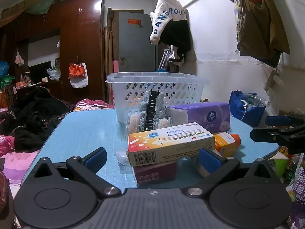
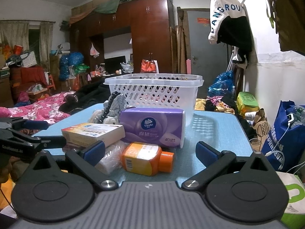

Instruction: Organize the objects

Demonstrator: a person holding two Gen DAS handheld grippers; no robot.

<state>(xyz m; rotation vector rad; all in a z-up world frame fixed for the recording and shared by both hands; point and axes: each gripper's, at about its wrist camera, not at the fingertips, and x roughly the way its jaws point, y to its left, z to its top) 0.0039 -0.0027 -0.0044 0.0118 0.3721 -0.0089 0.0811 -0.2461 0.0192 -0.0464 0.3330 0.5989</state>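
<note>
A white perforated basket [image 1: 158,87] stands at the back of the blue table [image 1: 83,129]; it also shows in the right wrist view [image 2: 156,91]. In front lie a purple tissue pack [image 1: 205,114] [image 2: 154,127], a yellow-white medicine box [image 1: 169,143] [image 2: 93,133] on a maroon box [image 1: 156,173], an orange bottle [image 1: 226,143] [image 2: 148,158], a small white case [image 1: 122,156], and a grey-black hair clip [image 1: 152,112] [image 2: 112,105]. My left gripper [image 1: 152,158] is open around the medicine box's near end. My right gripper [image 2: 150,150] is open around the orange bottle.
A clear wrapped packet [image 2: 112,158] lies beside the bottle. The right gripper's fingers [image 1: 274,131] show at the right in the left wrist view. A bed with clothes [image 1: 28,118] is left of the table, a blue bag [image 2: 284,133] at its right.
</note>
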